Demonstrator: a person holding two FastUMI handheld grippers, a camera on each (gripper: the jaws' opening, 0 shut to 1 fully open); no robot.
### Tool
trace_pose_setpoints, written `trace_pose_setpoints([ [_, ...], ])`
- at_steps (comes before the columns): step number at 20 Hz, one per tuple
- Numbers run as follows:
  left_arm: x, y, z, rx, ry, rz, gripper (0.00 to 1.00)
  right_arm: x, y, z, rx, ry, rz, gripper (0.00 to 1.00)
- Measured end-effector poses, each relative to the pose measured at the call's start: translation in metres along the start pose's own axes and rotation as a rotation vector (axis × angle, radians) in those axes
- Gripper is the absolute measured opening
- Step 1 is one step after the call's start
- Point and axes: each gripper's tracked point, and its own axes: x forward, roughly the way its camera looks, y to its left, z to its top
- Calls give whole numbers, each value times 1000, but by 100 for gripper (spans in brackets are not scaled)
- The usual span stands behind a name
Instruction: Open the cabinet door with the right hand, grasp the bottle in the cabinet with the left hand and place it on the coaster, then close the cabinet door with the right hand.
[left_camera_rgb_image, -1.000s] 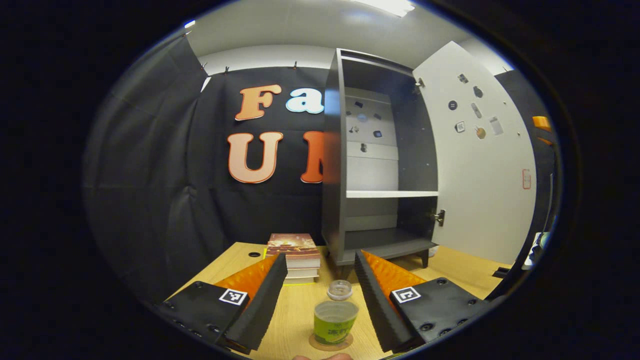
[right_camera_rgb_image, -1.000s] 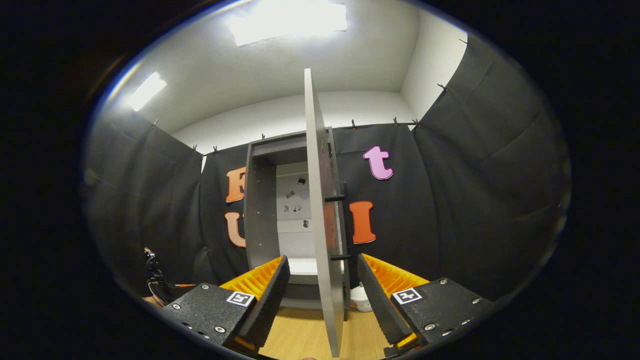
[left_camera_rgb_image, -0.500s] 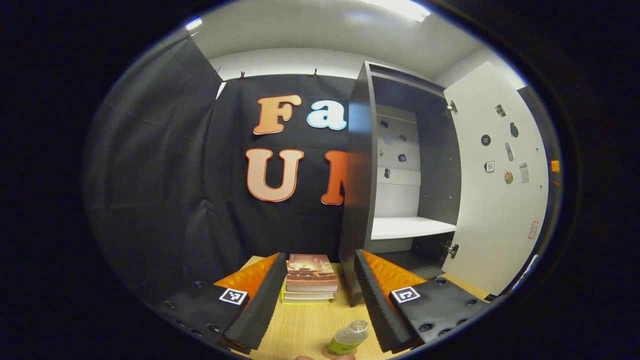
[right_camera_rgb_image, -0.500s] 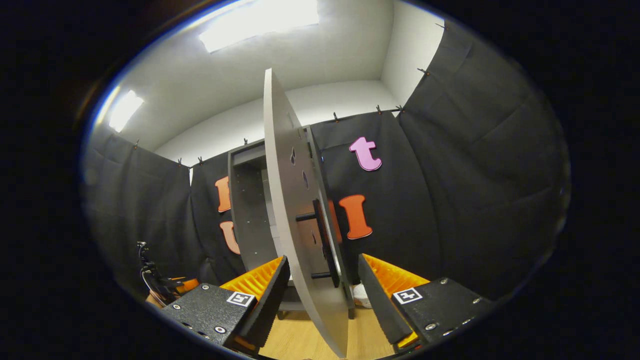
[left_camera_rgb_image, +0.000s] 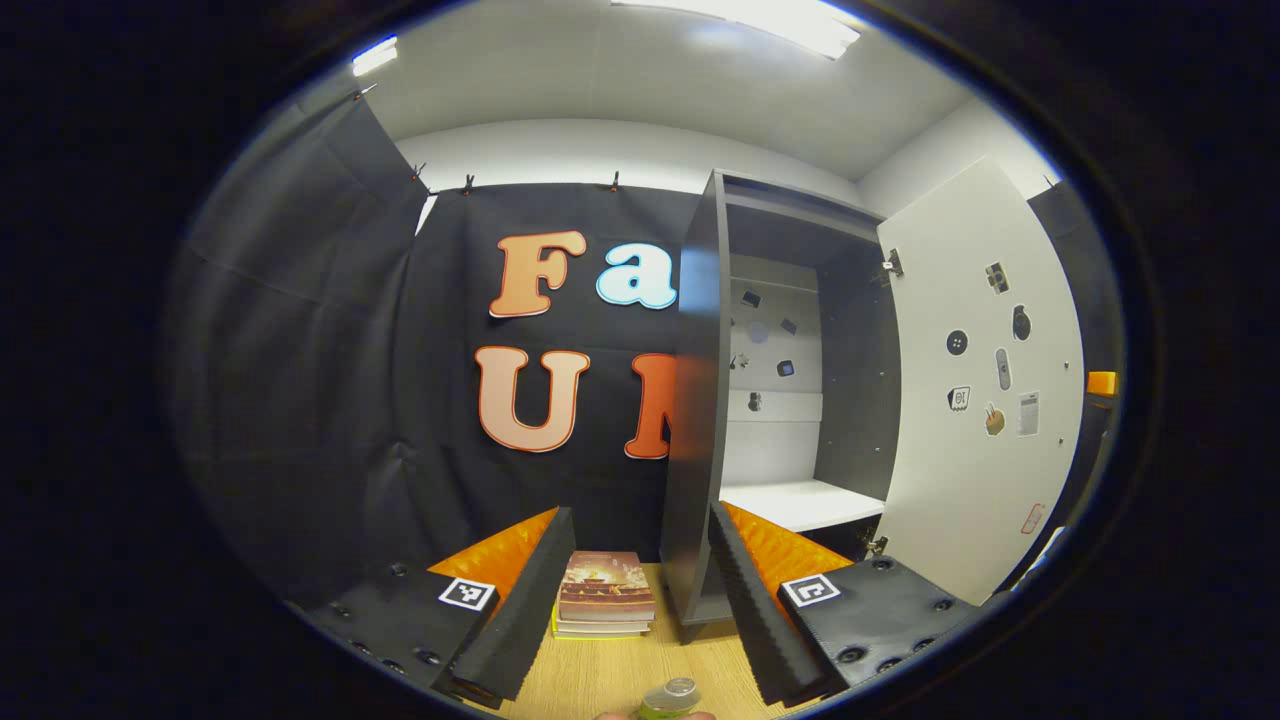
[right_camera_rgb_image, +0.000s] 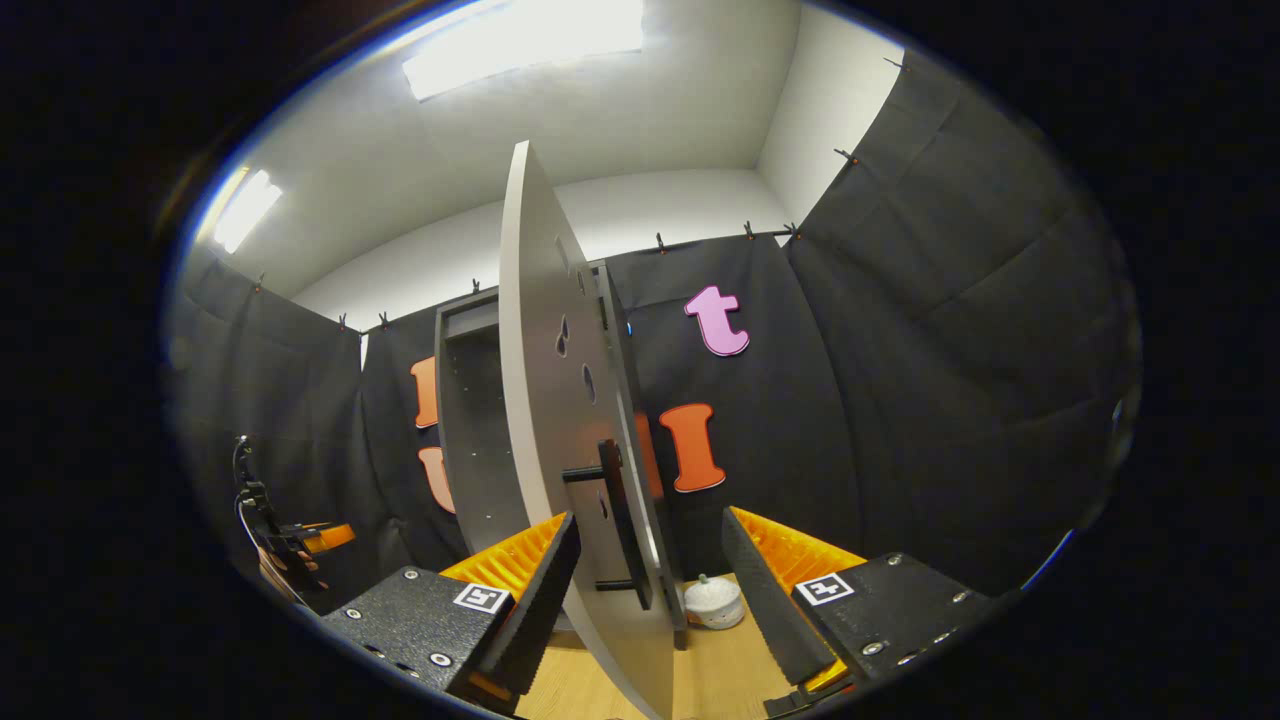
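Observation:
The dark grey cabinet (left_camera_rgb_image: 700, 420) stands open, with its white shelf (left_camera_rgb_image: 800, 503) bare. Its pale door (left_camera_rgb_image: 985, 400) is swung out to the right and carries small stickers. At the bottom edge of the left gripper view, the clear cap and green top of the bottle (left_camera_rgb_image: 668, 694) peek out on the wooden table. My left gripper (left_camera_rgb_image: 640, 512) is open above and behind the bottle, holding nothing. In the right gripper view the door (right_camera_rgb_image: 545, 400) stands almost edge-on between the fingers of my open right gripper (right_camera_rgb_image: 650, 518). The black handle (right_camera_rgb_image: 620, 520) sits just left of centre, untouched.
A stack of books (left_camera_rgb_image: 605, 603) lies on the table (left_camera_rgb_image: 600, 675) left of the cabinet's foot. A small white lidded jar (right_camera_rgb_image: 712, 602) sits on the table behind the door. The other gripper (right_camera_rgb_image: 318, 538) and a hand show far left in the right gripper view.
My left gripper has pulled up and back from the bottle, which slid to the view's bottom edge. The right gripper has shifted round the door, so the handle side faces it more.

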Motion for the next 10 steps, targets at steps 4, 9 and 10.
trace_pose_setpoints([
  [4,1,-5,22,25,-43,-5,89,6,-16,-9,-31,45,-41,89],
  [9,9,-7,46,23,-47,-20,88,31,-26,-22,-47,100,-70,89],
  [10,10,-5,46,36,-43,-11,89,35,-29,-24,-51,108,-79,89],
])
